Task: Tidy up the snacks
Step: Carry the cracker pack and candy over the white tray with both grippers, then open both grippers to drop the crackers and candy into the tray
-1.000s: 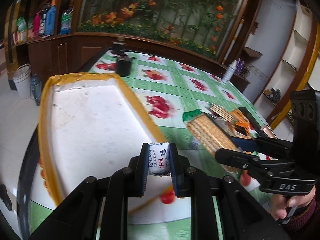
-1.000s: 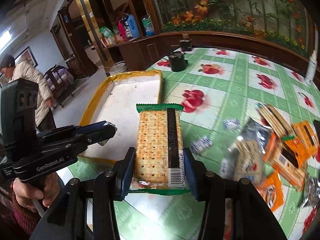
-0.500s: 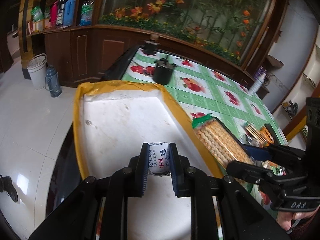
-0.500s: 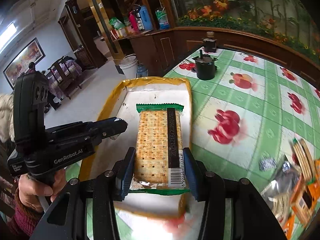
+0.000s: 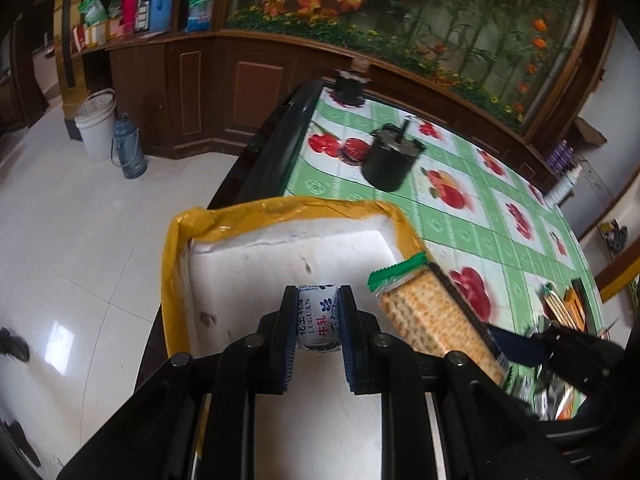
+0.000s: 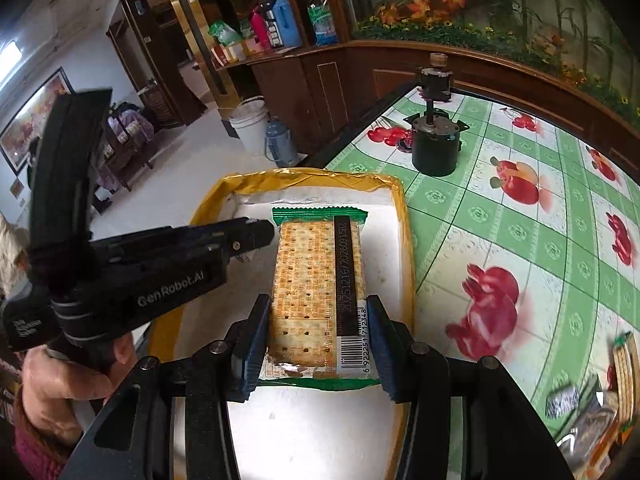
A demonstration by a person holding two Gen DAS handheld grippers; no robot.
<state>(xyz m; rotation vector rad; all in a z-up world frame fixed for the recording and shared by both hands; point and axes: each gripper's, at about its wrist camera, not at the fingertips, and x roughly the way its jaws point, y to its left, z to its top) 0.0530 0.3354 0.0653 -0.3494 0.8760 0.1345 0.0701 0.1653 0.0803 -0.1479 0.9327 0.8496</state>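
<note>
Both claws hang over the white foam tray (image 6: 320, 436) with its yellow taped rim, low in both frames, likely so the snacks can drop straight in. The left claw (image 5: 318, 326) is clamped on a small crinkly candy (image 5: 319, 320). The right claw (image 6: 318, 344) pinches a flat glossy cracker pack (image 6: 316, 292) by its long edges. More snacks (image 6: 588, 408) lie at lower right on the slick fruit-print desk (image 6: 520, 232).

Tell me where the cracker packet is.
The cracker packet is clamped in the right claw, above the white foam box, beside the left claw.
</note>
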